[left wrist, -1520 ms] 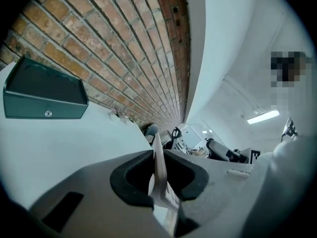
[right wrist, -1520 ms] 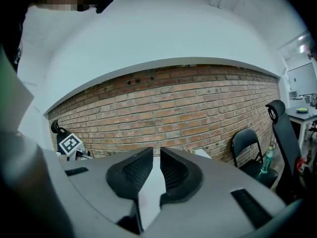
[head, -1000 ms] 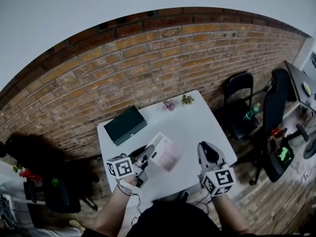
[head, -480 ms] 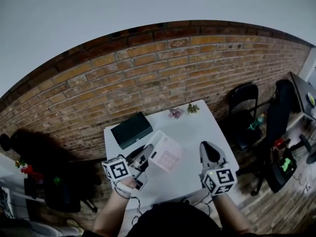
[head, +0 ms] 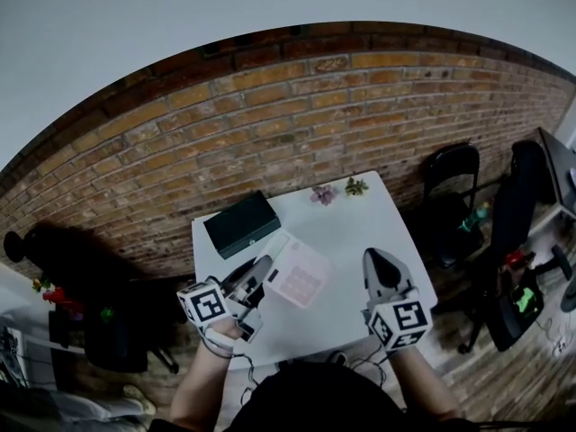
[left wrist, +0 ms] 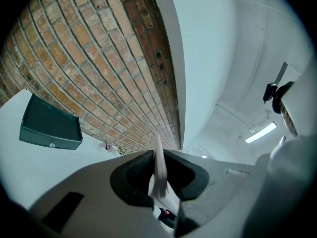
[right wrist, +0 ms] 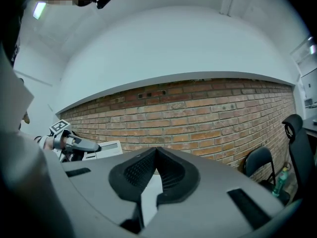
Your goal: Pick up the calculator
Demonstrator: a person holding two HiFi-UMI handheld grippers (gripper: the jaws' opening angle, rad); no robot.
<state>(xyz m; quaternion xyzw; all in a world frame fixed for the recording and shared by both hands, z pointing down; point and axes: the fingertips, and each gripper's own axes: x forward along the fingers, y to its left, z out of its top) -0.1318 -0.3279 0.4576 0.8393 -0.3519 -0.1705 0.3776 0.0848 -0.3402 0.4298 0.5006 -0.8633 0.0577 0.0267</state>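
Observation:
A white calculator with pink keys hangs tilted above the white table, gripped at its left edge by my left gripper. In the left gripper view the calculator shows edge-on, pinched between the two dark pads of that gripper. My right gripper hovers over the table's right side; its jaws have just closed and meet with nothing between them. From the right gripper view, the left gripper and the calculator appear at the left.
A dark green box lies at the table's back left, also in the left gripper view as the box. Two small flower sprigs sit at the back edge. A brick wall stands behind. Black chairs stand to the right.
The left gripper has risen a little with the calculator. The right gripper stays in about the same place over the table.

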